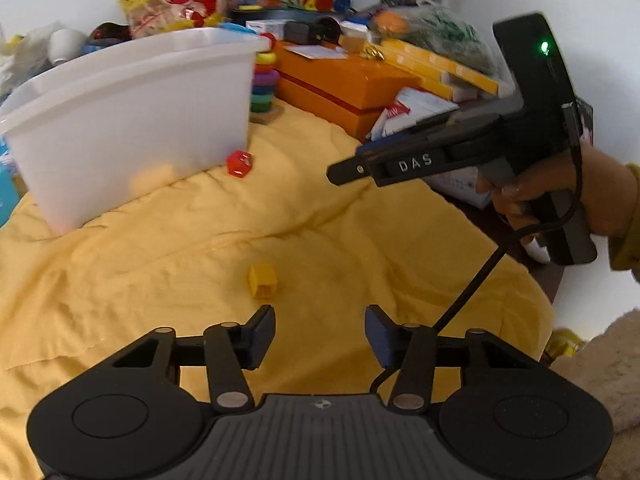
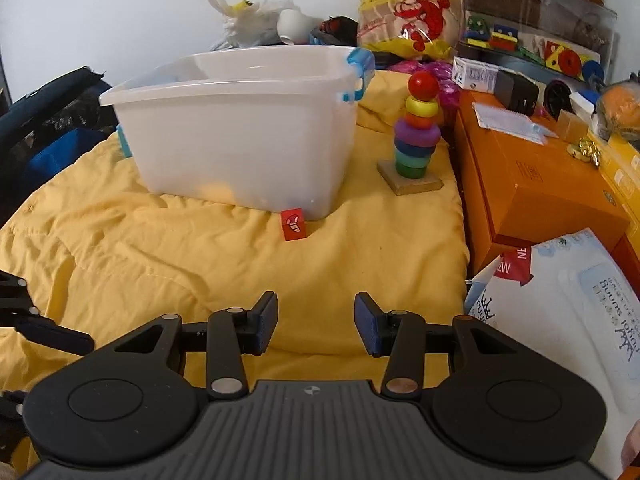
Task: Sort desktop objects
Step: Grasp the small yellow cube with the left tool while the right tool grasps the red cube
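Observation:
A small yellow cube (image 1: 263,280) lies on the yellow cloth (image 1: 160,248), just ahead of my left gripper (image 1: 320,334), which is open with nothing between its fingers. A red cube (image 1: 239,163) (image 2: 293,225) rests against the base of the white plastic bin (image 1: 132,120) (image 2: 240,136); something yellowish shows faintly through the bin wall. My right gripper (image 2: 316,322) is open and empty above the cloth (image 2: 200,256), well short of the red cube. In the left wrist view a hand holds the right gripper's body (image 1: 460,152) at the right.
A rainbow ring stacker (image 2: 416,136) (image 1: 264,80) stands right of the bin. Orange boxes (image 2: 532,176) (image 1: 348,88) and a white wipes pack (image 2: 568,300) crowd the right side. Snack bag (image 2: 408,12), toys and clutter line the back. A dark bag (image 2: 48,120) sits left.

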`<act>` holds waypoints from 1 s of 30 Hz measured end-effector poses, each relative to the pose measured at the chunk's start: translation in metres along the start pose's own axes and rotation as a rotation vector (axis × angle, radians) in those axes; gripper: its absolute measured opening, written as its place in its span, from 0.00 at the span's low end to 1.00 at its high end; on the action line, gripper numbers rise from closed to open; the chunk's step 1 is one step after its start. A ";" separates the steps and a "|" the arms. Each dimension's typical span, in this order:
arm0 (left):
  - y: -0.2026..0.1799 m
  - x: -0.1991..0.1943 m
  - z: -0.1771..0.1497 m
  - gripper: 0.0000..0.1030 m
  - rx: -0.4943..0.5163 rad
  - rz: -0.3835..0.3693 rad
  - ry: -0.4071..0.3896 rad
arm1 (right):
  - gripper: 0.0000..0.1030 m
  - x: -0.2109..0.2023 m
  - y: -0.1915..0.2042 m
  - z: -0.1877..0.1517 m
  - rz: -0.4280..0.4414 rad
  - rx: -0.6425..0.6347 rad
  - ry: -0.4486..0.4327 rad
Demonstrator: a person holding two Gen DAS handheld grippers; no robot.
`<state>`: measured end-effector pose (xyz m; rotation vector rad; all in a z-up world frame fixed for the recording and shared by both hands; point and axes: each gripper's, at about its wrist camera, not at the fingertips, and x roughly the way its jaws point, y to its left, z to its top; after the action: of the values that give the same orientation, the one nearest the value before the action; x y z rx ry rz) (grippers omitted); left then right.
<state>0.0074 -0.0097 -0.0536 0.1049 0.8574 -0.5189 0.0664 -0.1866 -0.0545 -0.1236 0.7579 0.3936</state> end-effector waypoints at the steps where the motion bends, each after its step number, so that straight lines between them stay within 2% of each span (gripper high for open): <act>1: 0.000 0.004 0.000 0.52 0.001 0.009 -0.003 | 0.45 -0.001 0.001 -0.001 -0.001 -0.006 -0.003; 5: 0.012 0.022 0.011 0.48 -0.020 0.077 -0.018 | 0.45 0.000 0.007 -0.001 0.003 -0.007 -0.010; 8: 0.022 0.039 0.021 0.32 -0.031 0.097 -0.010 | 0.46 0.001 0.014 -0.002 0.016 -0.013 -0.006; 9: 0.024 0.046 0.023 0.21 -0.030 0.094 0.007 | 0.47 0.001 0.016 -0.003 0.020 -0.018 -0.002; 10: 0.026 0.053 0.023 0.17 -0.027 0.087 0.035 | 0.47 0.002 0.019 -0.004 0.021 -0.022 0.002; 14: 0.029 0.048 0.016 0.17 -0.026 0.078 0.038 | 0.48 0.004 0.025 -0.004 0.034 -0.036 0.005; 18: 0.044 0.036 0.011 0.17 -0.046 0.125 0.023 | 0.51 0.016 0.024 0.003 0.030 -0.032 -0.007; 22: 0.065 0.032 0.013 0.17 -0.095 0.181 0.018 | 0.53 0.046 0.018 0.022 -0.003 0.049 -0.026; 24: 0.074 0.028 0.013 0.17 -0.111 0.201 0.012 | 0.54 0.064 0.018 0.034 -0.019 0.075 -0.009; 27: 0.082 0.026 0.013 0.17 -0.128 0.215 0.008 | 0.63 0.087 0.024 0.045 -0.025 0.059 0.011; 30: 0.085 0.027 0.011 0.17 -0.133 0.216 0.006 | 0.59 0.104 0.030 0.048 -0.031 0.027 0.024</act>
<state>0.0701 0.0507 -0.0758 0.0759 0.8720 -0.2581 0.1539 -0.1154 -0.0903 -0.1146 0.7837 0.3524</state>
